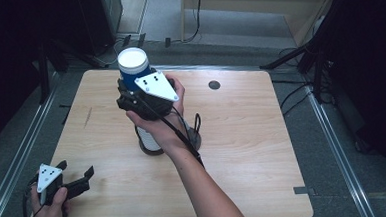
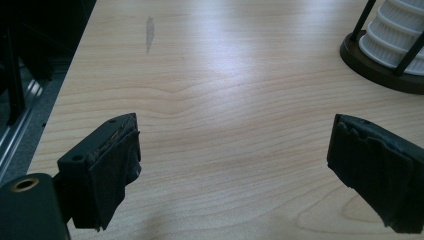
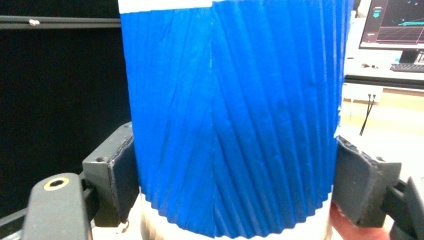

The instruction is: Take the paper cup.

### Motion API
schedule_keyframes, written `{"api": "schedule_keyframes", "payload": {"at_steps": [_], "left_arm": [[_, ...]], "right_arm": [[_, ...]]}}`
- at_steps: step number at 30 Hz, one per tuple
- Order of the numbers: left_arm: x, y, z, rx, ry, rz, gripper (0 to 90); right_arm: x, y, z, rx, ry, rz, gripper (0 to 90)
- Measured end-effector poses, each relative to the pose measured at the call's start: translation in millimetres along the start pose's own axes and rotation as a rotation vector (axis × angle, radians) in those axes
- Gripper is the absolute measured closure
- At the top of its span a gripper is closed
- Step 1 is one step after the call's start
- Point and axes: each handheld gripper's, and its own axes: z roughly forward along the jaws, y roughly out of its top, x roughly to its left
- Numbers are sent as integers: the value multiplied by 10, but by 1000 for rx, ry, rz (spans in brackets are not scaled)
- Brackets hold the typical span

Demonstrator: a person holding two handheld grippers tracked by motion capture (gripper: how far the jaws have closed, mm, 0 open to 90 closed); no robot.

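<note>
A white cup with a blue ribbed sleeve (image 1: 133, 64) (image 3: 230, 115) hangs upright in the air, and my right gripper (image 1: 132, 85) (image 3: 232, 180) is shut on it, both pads pressing the blue sides. Below it a stack of white ribbed cups (image 1: 147, 140) (image 2: 395, 35) stands in a black wire holder (image 1: 196, 137) (image 2: 370, 70) at mid-table. My left gripper (image 1: 77, 173) (image 2: 232, 165) rests low over the table's near left corner, open, with bare wood between its jaws. The person's hand and forearm hide part of the stack.
The light wooden table (image 1: 243, 151) has a small dark round hole (image 1: 214, 85) at the back right and a faint streak (image 1: 88, 116) (image 2: 149, 32) at the left. Black stand legs (image 1: 298, 58) and cables lie on the floor beyond. A monitor (image 3: 395, 22) glows far off.
</note>
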Motion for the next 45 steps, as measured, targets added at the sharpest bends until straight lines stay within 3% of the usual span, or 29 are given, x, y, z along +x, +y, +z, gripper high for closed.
{"api": "schedule_keyframes", "payload": {"at_steps": [28, 45], "left_arm": [[8, 4, 4, 4, -2, -5, 78], [6, 4, 5, 6, 5, -8, 78]], "right_arm": [[-60, 284, -75, -43, -12, -4, 189], [-275, 385, -237, -64, -56, 9, 188]]}}
